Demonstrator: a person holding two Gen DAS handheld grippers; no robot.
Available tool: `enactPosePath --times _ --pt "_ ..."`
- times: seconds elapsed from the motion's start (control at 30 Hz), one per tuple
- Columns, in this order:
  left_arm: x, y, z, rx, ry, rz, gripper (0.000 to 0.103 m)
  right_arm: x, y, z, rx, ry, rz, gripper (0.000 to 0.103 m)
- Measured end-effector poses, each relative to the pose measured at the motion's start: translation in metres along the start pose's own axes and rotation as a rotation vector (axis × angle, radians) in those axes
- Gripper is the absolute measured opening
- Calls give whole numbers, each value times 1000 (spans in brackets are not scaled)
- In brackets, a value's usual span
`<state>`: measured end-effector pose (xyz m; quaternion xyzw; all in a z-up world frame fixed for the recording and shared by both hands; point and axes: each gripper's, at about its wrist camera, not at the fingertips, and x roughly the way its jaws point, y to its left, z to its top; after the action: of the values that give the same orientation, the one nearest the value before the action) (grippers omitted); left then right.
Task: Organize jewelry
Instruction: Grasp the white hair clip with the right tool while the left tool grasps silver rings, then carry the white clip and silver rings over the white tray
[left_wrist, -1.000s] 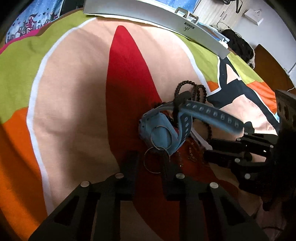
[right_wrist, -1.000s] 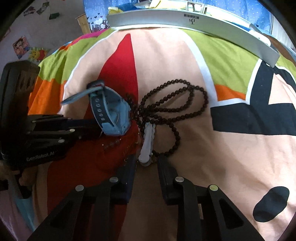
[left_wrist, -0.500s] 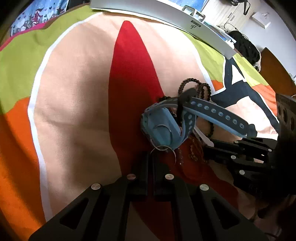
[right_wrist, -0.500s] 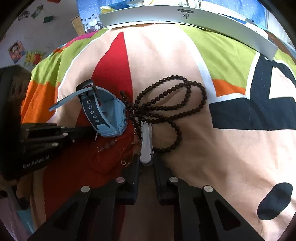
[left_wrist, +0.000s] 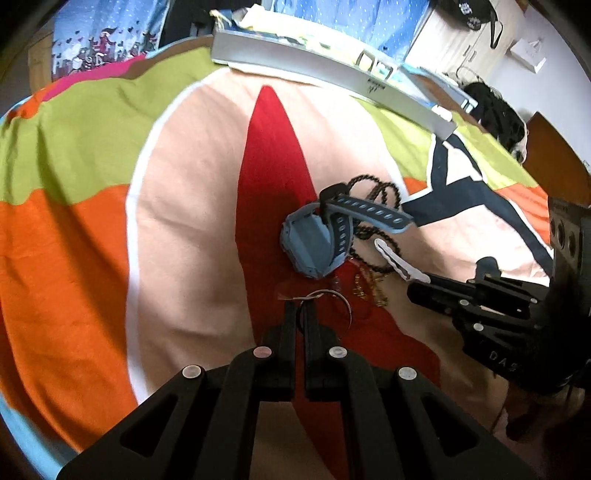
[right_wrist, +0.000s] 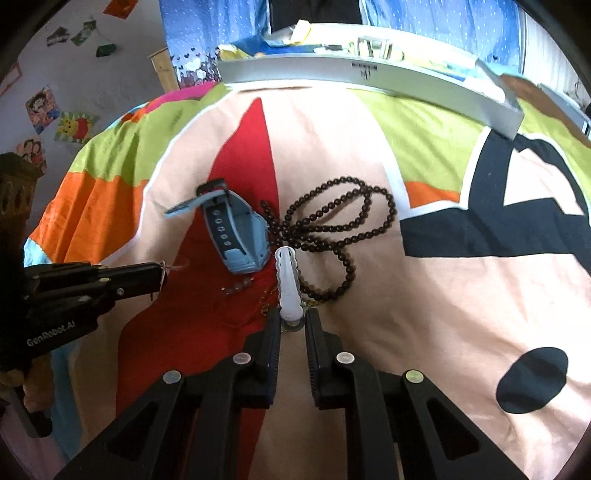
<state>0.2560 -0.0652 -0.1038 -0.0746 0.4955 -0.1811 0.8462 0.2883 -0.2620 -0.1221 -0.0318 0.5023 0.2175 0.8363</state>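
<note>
Jewelry lies in a small heap on a bright patterned bedspread (left_wrist: 184, 221). My left gripper (left_wrist: 301, 308) is shut on a thin silver hoop (left_wrist: 334, 297), held just in front of a blue watch (left_wrist: 314, 242). Behind the watch sits a dark bead necklace (right_wrist: 332, 221). My right gripper (right_wrist: 293, 319) is shut on the near end of a white wavy hair clip (right_wrist: 287, 273), which points toward the beads. A fine gold chain (right_wrist: 266, 301) and a few pale beads (right_wrist: 236, 288) lie on the red patch between the two grippers. The left gripper (right_wrist: 160, 273) shows from the side in the right wrist view.
A long silver case (right_wrist: 369, 74) lies across the far edge of the bedspread (right_wrist: 461, 295), with clutter behind it. A dark wooden piece of furniture (left_wrist: 554, 155) stands at the far right. Paper pictures (right_wrist: 42, 110) hang on the wall at left.
Both grippers went from open to shut. The left closed on the silver hoop and drew it back off the watch. The right closed on the white clip's end.
</note>
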Motion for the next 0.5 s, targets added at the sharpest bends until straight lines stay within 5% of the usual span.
enactPosePath --times 0.5 --pt "-50 -32 13 62 -198 -2 1 -68 2 4 39 -334 -7 13"
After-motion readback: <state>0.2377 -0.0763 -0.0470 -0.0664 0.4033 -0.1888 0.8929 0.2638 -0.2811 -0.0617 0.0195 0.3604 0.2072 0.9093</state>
